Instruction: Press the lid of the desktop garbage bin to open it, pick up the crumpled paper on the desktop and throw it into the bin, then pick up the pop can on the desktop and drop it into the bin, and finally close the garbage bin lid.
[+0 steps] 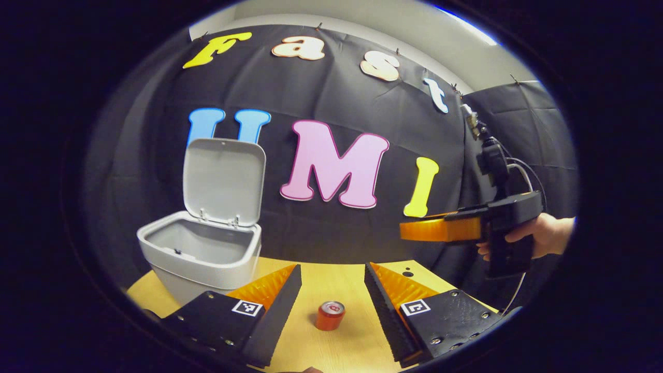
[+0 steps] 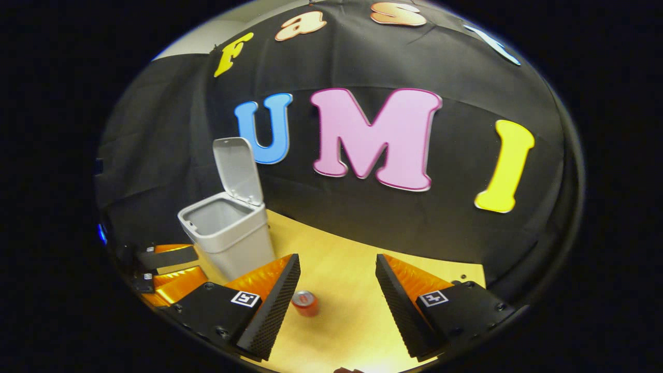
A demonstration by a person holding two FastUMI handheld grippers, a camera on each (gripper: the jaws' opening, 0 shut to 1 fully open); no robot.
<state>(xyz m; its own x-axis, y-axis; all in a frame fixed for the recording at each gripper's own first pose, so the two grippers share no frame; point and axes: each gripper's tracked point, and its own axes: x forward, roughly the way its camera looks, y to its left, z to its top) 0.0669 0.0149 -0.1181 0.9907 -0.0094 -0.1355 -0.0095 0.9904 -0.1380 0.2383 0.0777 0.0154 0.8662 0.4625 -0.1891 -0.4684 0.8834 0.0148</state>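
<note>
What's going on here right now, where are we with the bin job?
A person holds a hand-held gripper in each hand over a wooden table. The grey bin stands with its lid flipped up and open. A red can stands upright on the table, untouched. The left hand-held gripper is open, with the can in front between its fingers. The right hand-held gripper is open too and holds nothing. No crumpled paper is visible on the table, and the bin's inside is hard to see.
</note>
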